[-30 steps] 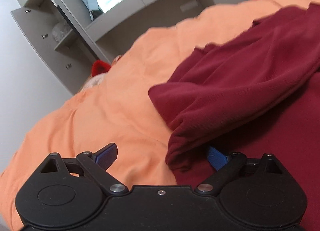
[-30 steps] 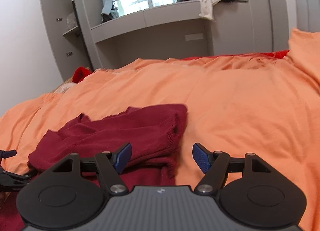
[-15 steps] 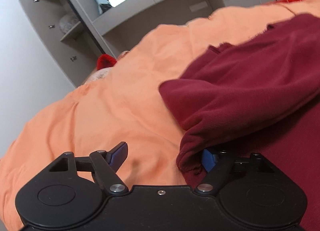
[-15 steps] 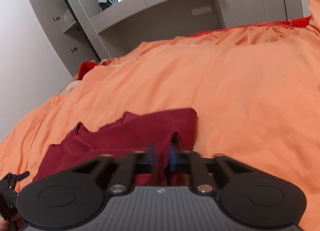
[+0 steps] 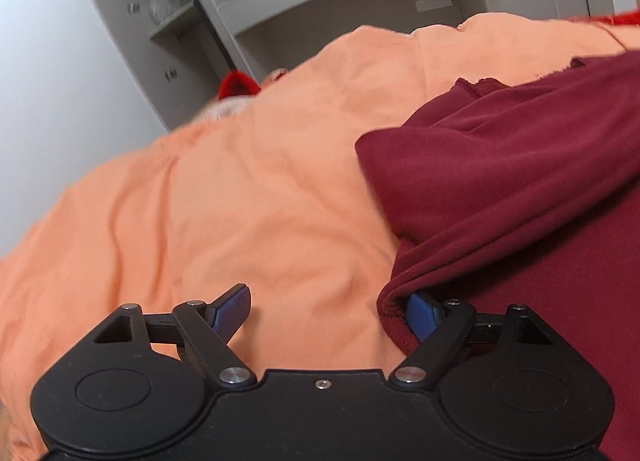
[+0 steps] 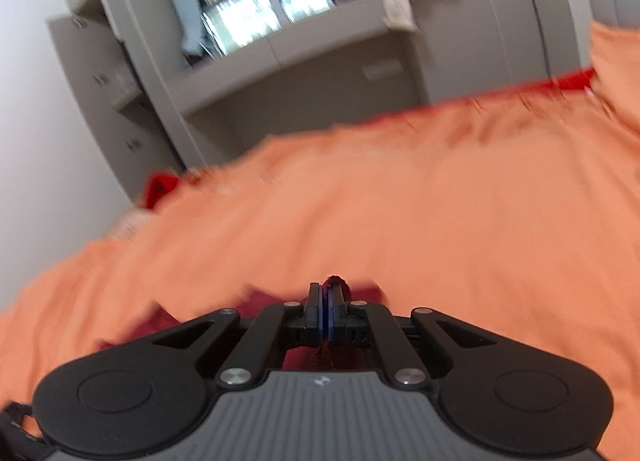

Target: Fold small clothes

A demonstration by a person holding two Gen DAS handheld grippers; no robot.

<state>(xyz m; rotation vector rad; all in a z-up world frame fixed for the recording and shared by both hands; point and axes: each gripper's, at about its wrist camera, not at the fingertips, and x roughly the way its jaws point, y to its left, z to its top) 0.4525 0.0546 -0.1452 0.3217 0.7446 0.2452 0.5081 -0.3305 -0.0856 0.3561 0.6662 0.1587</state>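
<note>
A dark maroon garment (image 5: 500, 181) lies rumpled on the orange bedcover (image 5: 260, 201), filling the right side of the left wrist view. My left gripper (image 5: 328, 297) is open and its jaws are opening. Its right pad sits tucked under the garment's rolled hem and its left pad rests over bare bedcover. In the blurred right wrist view my right gripper (image 6: 329, 293) is shut on a pinched fold of the maroon garment (image 6: 260, 301), whose threads show between and below the pads. Most of the garment is hidden behind the gripper body there.
Grey built-in cabinets (image 5: 168, 17) and a window ledge stand beyond the bed. Clothes (image 6: 400, 9) lie heaped on that ledge. A red item (image 5: 236, 85) lies at the bed's far left edge. Orange bedcover (image 6: 440, 221) stretches wide to the right.
My right gripper went from open over the garment's corner to shut on it, and its view swung up. The left gripper rolled level, its right pad slipping under the hem.
</note>
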